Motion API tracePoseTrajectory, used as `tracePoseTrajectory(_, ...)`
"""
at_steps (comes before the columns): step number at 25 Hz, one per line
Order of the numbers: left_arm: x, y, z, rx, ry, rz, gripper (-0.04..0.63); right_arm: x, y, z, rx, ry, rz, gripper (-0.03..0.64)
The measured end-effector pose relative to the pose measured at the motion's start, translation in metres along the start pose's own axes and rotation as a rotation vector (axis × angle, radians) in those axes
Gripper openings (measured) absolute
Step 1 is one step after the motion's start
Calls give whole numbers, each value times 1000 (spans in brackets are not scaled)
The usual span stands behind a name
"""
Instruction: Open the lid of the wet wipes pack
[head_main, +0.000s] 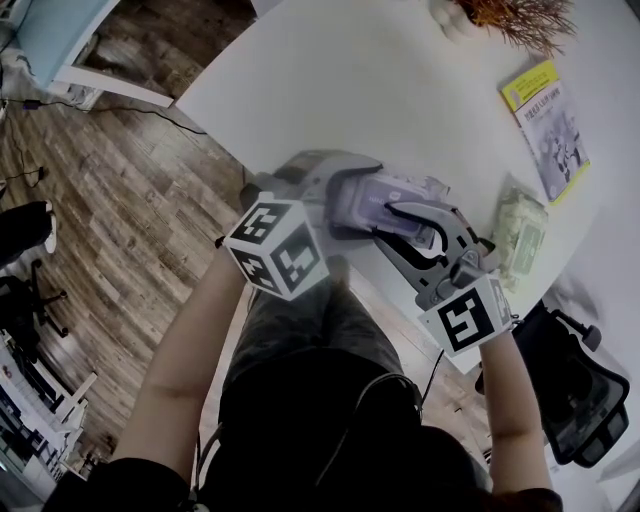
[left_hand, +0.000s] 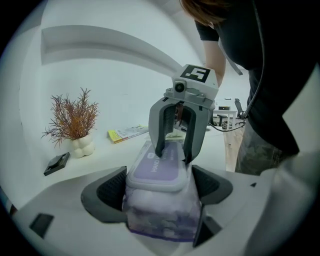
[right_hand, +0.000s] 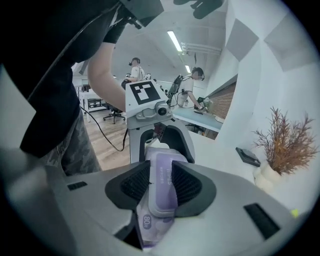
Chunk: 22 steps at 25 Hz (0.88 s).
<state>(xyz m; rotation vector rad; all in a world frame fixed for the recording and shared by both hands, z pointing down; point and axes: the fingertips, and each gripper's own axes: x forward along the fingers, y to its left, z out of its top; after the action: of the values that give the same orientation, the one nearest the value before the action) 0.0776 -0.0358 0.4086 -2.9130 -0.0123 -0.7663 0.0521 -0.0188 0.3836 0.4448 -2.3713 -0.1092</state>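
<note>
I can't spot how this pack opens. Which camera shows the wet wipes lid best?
The left gripper view: the purple lid faces the camera, with nearly all of its top in sight. The right gripper view shows the lid only slantwise, between the jaws. In the head view the lid is mostly hidden.

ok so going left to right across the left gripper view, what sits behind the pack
small black object → dried plant in a white vase → yellow booklet → right gripper → person
</note>
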Motion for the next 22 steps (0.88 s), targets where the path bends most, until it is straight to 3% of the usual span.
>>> tracePoseTrajectory(4, 0, 1, 0, -1, -11, 1, 419, -1, 0, 4, 42, -29, 61, 118)
tracePoseTrajectory(9, 0, 1, -1, -1, -19, 2, 419, -5, -7, 13, 201, -131, 130, 107)
tracePoseTrajectory(16, -1, 1, 1, -2, -42, 23, 420, -7, -5, 10, 158, -83, 123, 109)
tracePoseTrajectory(22, -14, 4, 1, -33, -88, 122, 420, -9, -4, 9, 119, -64, 88, 112)
